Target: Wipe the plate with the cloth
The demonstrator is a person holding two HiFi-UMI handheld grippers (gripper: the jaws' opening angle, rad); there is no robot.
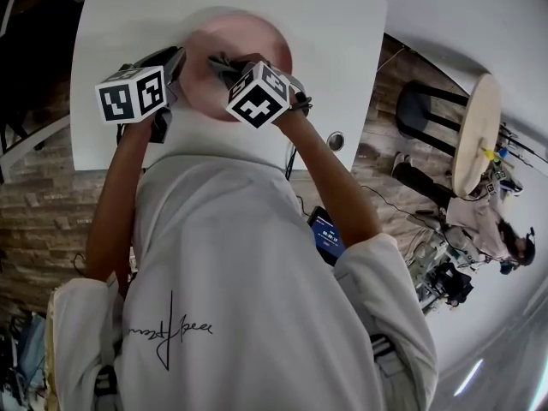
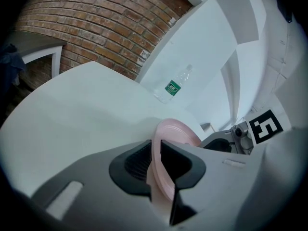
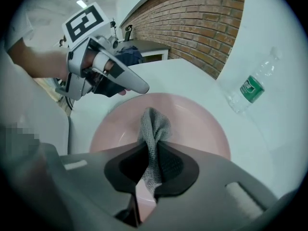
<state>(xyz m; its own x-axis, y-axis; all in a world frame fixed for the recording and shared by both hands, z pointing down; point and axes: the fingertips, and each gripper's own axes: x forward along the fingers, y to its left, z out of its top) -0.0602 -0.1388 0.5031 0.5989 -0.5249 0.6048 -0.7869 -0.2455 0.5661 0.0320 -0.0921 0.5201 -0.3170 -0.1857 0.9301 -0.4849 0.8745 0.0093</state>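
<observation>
Plate [image 3: 192, 124]: pale pink, round, smooth and matt, with a shallow well and a thin raised rim. It was over the white table [image 1: 342, 24], close to the table's near edge in front of the person. I could not tell whether it lay flat.

Left gripper [image 2: 156, 165]: clenched on the plate's rim. The rim ran edge-on through the gap and filled it, with a ribbed black pad on one face and a smooth one on the other.

Right gripper [image 3: 153, 165]: clamped on the cloth [image 3: 154, 129], a grey, open-weave mesh folded into a narrow strip. Its bunched free end stood past the jaw tips over the plate's well. Contact with the plate was unclear.

In the head view, the two marker cubes sat side by side over the plate's near half.

Table top: smooth and plain, with a rounded near corner. A broad bare stretch lay beyond and to both sides of the plate.

Clear plastic bottle [image 3: 250, 88] with a green label lay on its side, well apart from the plate, toward the far edge.

Red brick wall [image 2: 96, 28], with rough courses, stood behind the table.
</observation>
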